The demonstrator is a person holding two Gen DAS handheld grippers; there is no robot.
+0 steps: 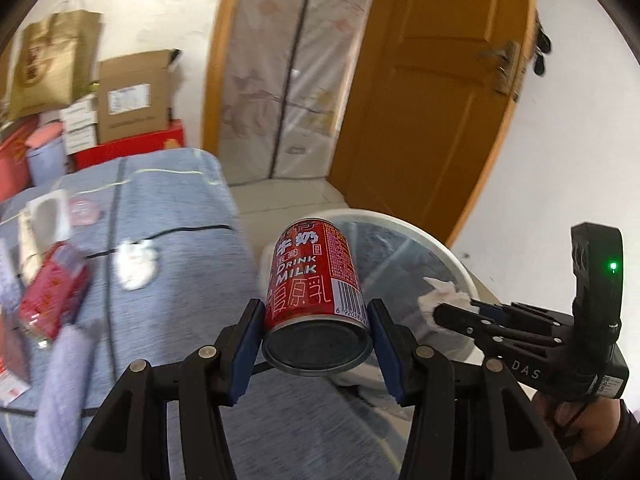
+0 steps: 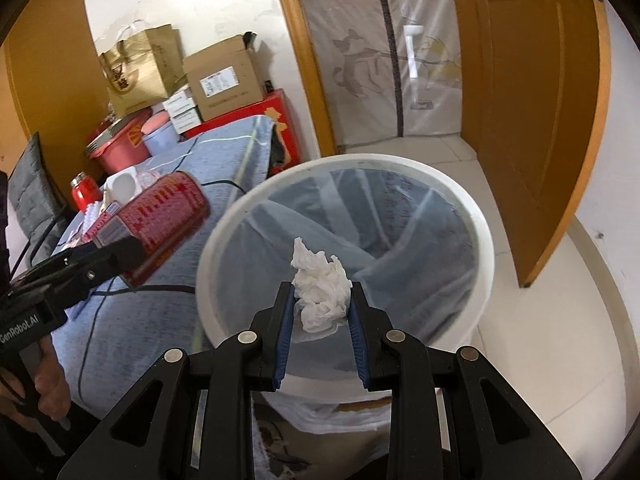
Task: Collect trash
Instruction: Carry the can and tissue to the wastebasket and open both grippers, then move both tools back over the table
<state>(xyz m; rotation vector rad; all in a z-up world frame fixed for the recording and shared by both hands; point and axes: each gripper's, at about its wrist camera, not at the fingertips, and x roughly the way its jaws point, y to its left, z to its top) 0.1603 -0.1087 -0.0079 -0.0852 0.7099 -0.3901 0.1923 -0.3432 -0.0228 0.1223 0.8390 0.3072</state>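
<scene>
Clamped: left gripper (image 1: 316,316) on red can (image 1: 316,276) beside bin rim (image 2: 486,240); right gripper (image 2: 320,300) on crumpled tissue (image 2: 320,280) over open bin mouth.

Shiny metal, soft paper and fuzzy cloth

The can (image 1: 316,288) was smooth metal with a glossy red print and a dull grey bottom. The tissue (image 2: 320,292) was thin white paper, all crinkled. The bin (image 2: 486,240) was smooth white plastic, and the bag (image 2: 420,240) inside it was thin, see-through plastic. The blanket (image 1: 180,240) was blue cloth and looked a bit rough. The door (image 1: 432,100) was brown wood with a soft shine. The boxes (image 2: 224,80) were plain brown cardboard, not shiny. The floor (image 2: 540,340) was smooth pale tile.
</scene>
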